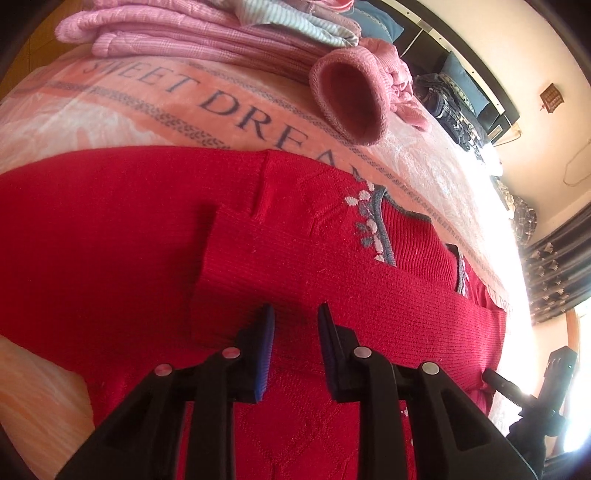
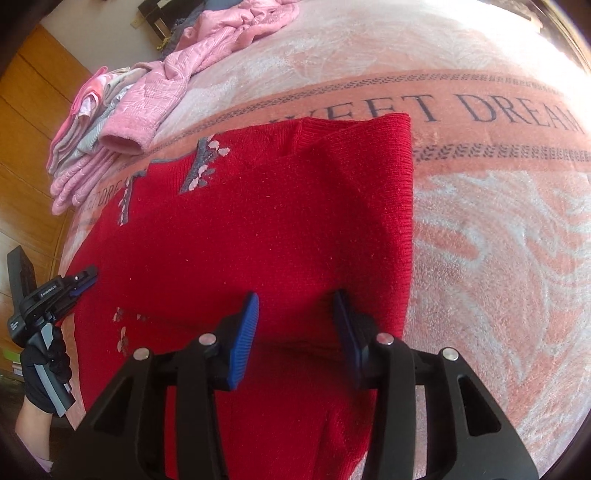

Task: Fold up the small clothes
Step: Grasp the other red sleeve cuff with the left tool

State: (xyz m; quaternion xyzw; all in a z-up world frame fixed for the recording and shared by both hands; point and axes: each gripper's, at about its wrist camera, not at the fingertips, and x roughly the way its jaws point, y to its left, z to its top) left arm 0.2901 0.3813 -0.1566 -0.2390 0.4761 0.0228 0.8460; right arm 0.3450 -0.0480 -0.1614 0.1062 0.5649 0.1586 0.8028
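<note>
A red knitted sweater [image 1: 110, 240] [image 2: 258, 229] with grey and white flower trim lies flat on the pink "SWEET DREAM" blanket [image 1: 229, 110] [image 2: 498, 229]. One sleeve is folded across its body. My left gripper [image 1: 295, 317] hovers open just over the folded sleeve, with only red knit showing between its blue pads. In the right wrist view my right gripper [image 2: 295, 306] stands open over the sweater near its right edge, holding nothing. The left gripper [image 2: 88, 277] also shows there at the sweater's left edge, held by a black-gloved hand [image 2: 48, 369].
A stack of folded pink and striped clothes [image 1: 192, 33] [image 2: 92, 122] lies on the bed beyond the sweater, with a pink sleeve cuff [image 1: 351, 99] sticking out toward it. Dark clothes [image 1: 450, 107] are heaped by the headboard. A wooden wardrobe [image 2: 33, 122] stands beside the bed.
</note>
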